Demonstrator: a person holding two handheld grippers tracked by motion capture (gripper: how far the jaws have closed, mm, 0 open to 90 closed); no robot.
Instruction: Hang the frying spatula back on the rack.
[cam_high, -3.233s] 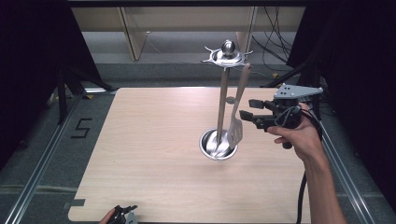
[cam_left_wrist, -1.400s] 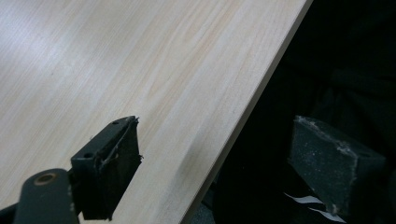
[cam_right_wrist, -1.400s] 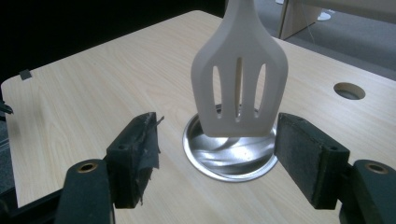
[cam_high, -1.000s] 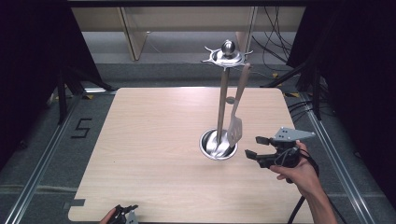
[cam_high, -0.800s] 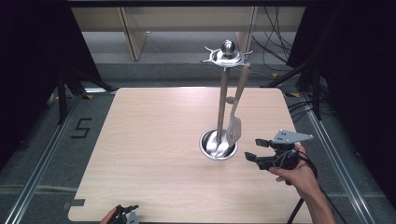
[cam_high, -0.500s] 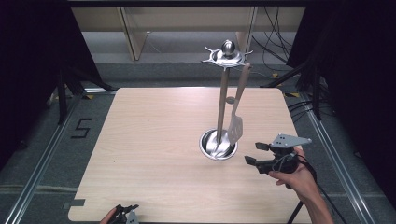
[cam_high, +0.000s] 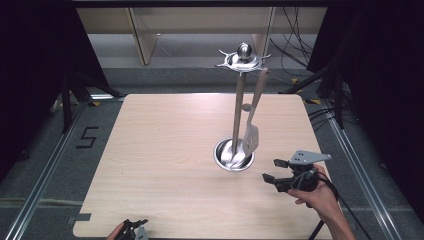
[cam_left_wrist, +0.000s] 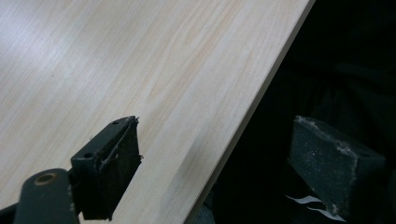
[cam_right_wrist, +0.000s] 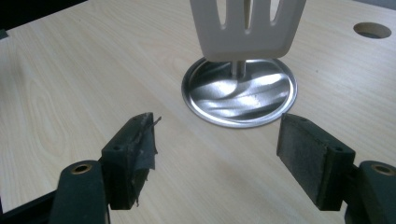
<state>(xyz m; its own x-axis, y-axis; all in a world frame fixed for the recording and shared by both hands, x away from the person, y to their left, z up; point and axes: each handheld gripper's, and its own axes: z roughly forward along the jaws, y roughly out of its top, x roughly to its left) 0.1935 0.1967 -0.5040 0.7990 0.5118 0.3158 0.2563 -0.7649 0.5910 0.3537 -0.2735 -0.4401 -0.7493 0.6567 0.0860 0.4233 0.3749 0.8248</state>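
Centrally, a slotted spatula (cam_high: 251, 135) hangs vertically, blade down, from the utensil stand (cam_high: 239, 102) over its round steel base (cam_high: 234, 155) on the wooden table (cam_high: 165, 145), while the right gripper (cam_high: 276, 170) nearby and the left gripper (cam_high: 134, 230) at the near edge both hold jaws spread, empty.

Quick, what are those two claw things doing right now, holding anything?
Left gripper: jaws open, holding nothing, at the table's edge.
Right gripper: jaws open, holding nothing, facing the hanging spatula.

high view overhead, facing forward-down on table (cam_high: 165, 150); right gripper view close, shares stand base (cam_right_wrist: 239, 93).
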